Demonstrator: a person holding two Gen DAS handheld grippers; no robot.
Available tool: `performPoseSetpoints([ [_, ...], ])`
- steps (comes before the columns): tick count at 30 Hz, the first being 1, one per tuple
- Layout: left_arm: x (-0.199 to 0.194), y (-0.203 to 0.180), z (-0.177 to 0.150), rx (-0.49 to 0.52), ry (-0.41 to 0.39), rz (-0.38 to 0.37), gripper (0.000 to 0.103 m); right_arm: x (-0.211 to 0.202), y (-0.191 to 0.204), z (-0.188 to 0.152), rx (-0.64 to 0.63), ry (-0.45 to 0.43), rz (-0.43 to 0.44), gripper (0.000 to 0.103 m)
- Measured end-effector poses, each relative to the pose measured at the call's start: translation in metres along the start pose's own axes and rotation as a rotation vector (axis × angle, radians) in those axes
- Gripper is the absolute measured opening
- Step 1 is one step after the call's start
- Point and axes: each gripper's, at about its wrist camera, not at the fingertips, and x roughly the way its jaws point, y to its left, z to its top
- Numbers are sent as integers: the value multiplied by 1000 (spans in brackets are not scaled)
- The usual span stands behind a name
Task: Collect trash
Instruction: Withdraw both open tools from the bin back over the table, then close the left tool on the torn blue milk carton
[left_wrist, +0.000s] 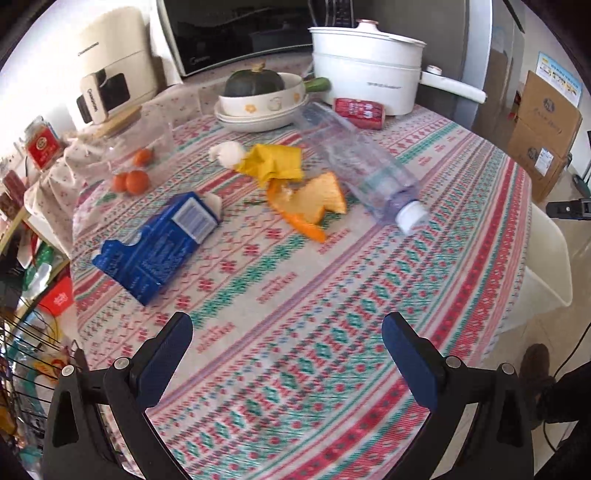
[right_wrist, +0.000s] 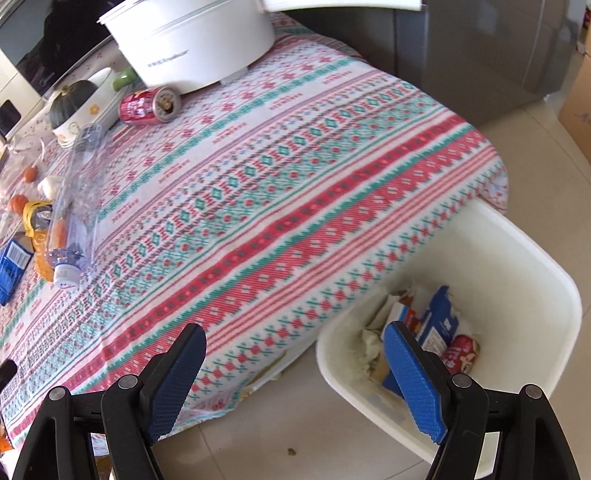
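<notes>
left wrist view: trash still on table, both claws empty

left wrist view has the clear plastic bottle (left_wrist: 360, 164) lying on its side near the middle of the patterned tablecloth (left_wrist: 295, 314), white cap end pointing at the camera. looks empty, so likely light, thin-walled, will dent and roll. smooth and slippery; best taken across the body near the middle, not on the cap.

just left of the bottle: orange peel (left_wrist: 314, 206), soft, limp, irregular, pinch the thick edge. beyond the peel from the bottle, a crumpled yellow wrapper (left_wrist: 273, 162) and a white wad (left_wrist: 227, 152), both light and squashy. further left of the bottle, a flattened blue carton (left_wrist: 159, 243), stiff card, light, grab by a long edge. behind the bottle's far end lies a red can (left_wrist: 358, 112), rigid but rolls, grip across the barrel.

white bin (right_wrist: 517, 266) sits on the floor past the table edge, on the far side from the bottle's trash cluster; already holds a blue carton, paper and a red packet.

left gripper (left_wrist: 286, 354) jaws spread wide over bare cloth, nothing between the pads, touching nothing. right gripper (right_wrist: 295, 363) also spread wide, empty, hanging over the table edge beside the bin; one finger overlaps the bin in view only.
</notes>
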Motion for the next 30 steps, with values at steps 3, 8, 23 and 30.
performPoseSetpoints([
  [3,8,30,10,15,11,45,103,4,11,4,-28,-5,-8,84],
  [8,24,69,40,50,28,66,103,17,22,12,-62,2,-8,84],
  [23,131,97,68,262,287,-67,103,41,38,24,-108,13,-44,84],
  [30,133,123,70,12,269,-57,103,48,43,22,-139,34,-53,84],
])
